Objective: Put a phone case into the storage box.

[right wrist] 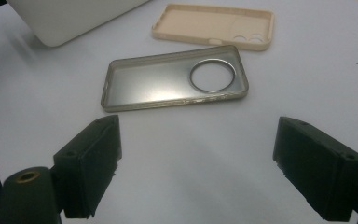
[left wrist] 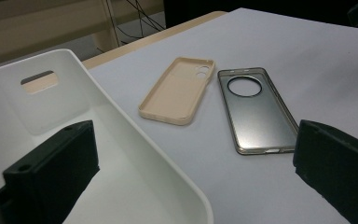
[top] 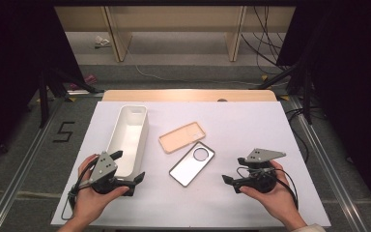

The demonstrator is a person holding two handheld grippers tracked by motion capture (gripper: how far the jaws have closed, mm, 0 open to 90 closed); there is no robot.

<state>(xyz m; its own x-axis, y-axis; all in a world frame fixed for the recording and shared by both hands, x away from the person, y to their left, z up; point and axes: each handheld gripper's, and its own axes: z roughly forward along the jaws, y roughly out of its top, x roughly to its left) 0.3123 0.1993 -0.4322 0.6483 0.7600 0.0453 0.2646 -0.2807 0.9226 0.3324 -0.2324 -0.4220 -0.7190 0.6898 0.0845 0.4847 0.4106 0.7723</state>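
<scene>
Both claws, left (top: 129, 169) and right (top: 233, 174), spread and empty near counter's (top: 251, 121) front edge, flanking grey translucent phone case (top: 192, 164); beige rubber phone case (top: 181, 137) just behind.

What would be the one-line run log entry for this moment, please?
left gripper: open, jaws astride white bin wall | right gripper: open, empty | beige case, grey case: flat on table

Grey clear phone case (top: 192, 164) and beige phone case (top: 181, 137), both face-up, side by side beside white bin (top: 127, 137)
</scene>
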